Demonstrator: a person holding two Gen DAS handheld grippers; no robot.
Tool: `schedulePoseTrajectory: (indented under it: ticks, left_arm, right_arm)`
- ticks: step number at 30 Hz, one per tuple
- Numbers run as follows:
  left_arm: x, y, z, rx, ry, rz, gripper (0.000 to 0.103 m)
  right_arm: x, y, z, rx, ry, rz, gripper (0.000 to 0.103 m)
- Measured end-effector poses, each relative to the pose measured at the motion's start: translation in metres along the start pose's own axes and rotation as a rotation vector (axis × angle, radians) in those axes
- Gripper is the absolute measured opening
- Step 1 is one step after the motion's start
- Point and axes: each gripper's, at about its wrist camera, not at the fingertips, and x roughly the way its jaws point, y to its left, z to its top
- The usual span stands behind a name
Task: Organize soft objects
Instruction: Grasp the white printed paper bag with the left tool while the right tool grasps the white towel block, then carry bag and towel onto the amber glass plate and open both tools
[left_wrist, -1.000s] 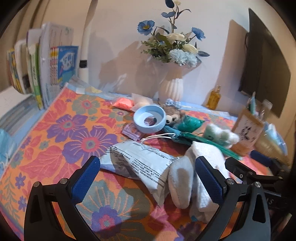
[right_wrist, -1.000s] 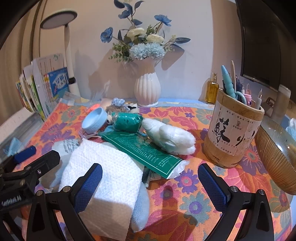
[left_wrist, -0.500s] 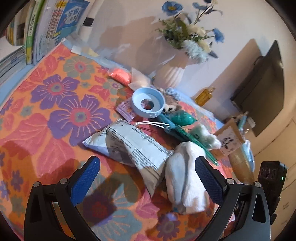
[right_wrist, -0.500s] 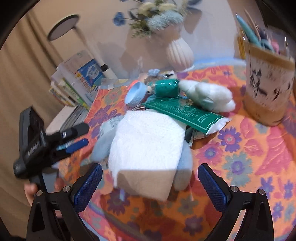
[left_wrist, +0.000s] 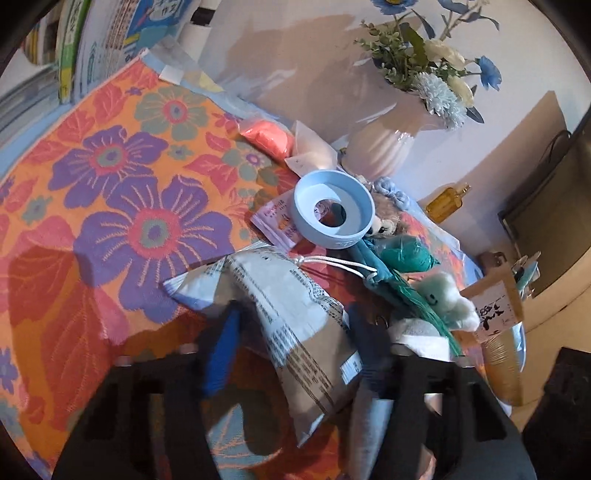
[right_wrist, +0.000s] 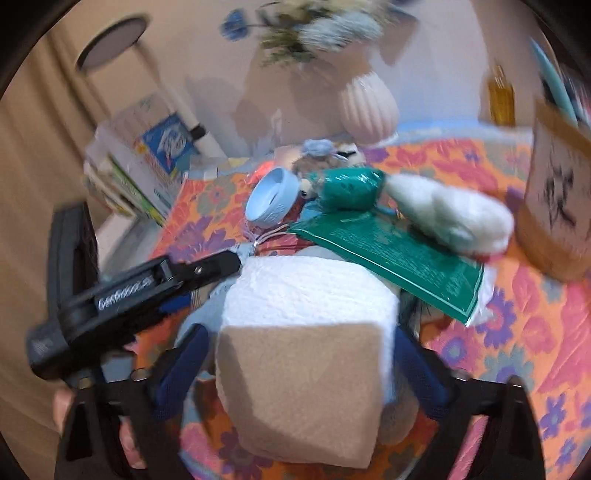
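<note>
White folded towel (right_wrist: 306, 317) sits on the floral tabletop (right_wrist: 517, 332), right gripper (right_wrist: 301, 362) pads pinching its two sides. Left gripper (left_wrist: 295, 339) closed around the printed grey pouch (left_wrist: 291, 314) just left of it. Green packet (right_wrist: 388, 254) overlaps the towel's far edge.

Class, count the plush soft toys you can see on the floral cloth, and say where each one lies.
2: a white-and-mint plush toy beside the wooden pen holder, and a brown furry plush toy behind the light-blue plastic ring. Others may lie hidden in the pile.
</note>
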Motion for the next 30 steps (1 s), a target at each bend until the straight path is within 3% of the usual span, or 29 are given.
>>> schedulePoseTrajectory:
  ticks: [2, 5, 6, 9, 12, 15, 17, 19, 23, 26, 30]
  left_arm:
    - [-0.002, 0.003, 0.001, 0.004, -0.014, -0.003, 0.039]
    - [-0.015, 0.005, 0.000, 0.019, -0.049, 0.010, 0.034]
    - [-0.019, 0.006, -0.001, 0.020, -0.058, 0.007, 0.033]
    - [-0.043, 0.006, -0.001, 0.039, -0.111, 0.013, 0.033]
    - [-0.072, 0.004, -0.002, 0.065, -0.170, 0.097, 0.033]
    - [-0.095, 0.004, -0.003, 0.088, -0.214, 0.095, 0.033]
    - [-0.108, -0.002, -0.007, 0.118, -0.240, 0.131, 0.033]
    - [-0.113, -0.015, -0.014, 0.166, -0.254, 0.218, 0.033]
    - [-0.117, -0.033, -0.030, 0.239, -0.275, 0.172, 0.033]
    - [-0.111, -0.043, -0.038, 0.258, -0.268, 0.123, 0.033]
    - [-0.104, -0.052, -0.047, 0.287, -0.250, 0.107, 0.033]
  right_arm:
    - [-0.002, 0.001, -0.002, -0.031, -0.007, -0.054, 0.045]
    - [-0.016, -0.008, -0.006, -0.002, -0.054, 0.027, 0.015]
    - [-0.023, -0.008, -0.006, 0.001, -0.072, 0.046, 0.012]
    - [-0.046, -0.004, -0.003, -0.021, -0.140, 0.057, 0.012]
    - [-0.071, 0.000, 0.001, -0.027, -0.188, 0.061, 0.012]
    - [-0.094, -0.002, 0.005, -0.012, -0.212, 0.058, 0.012]
    - [-0.108, -0.010, 0.004, -0.001, -0.204, 0.012, 0.012]
    - [-0.117, -0.021, -0.001, 0.000, -0.177, -0.056, 0.012]
    - [-0.112, -0.058, -0.022, 0.027, -0.065, -0.177, 0.012]
    - [-0.096, -0.089, -0.043, 0.090, -0.025, -0.153, 0.012]
    - [-0.078, -0.100, -0.066, 0.108, 0.011, -0.123, 0.015]
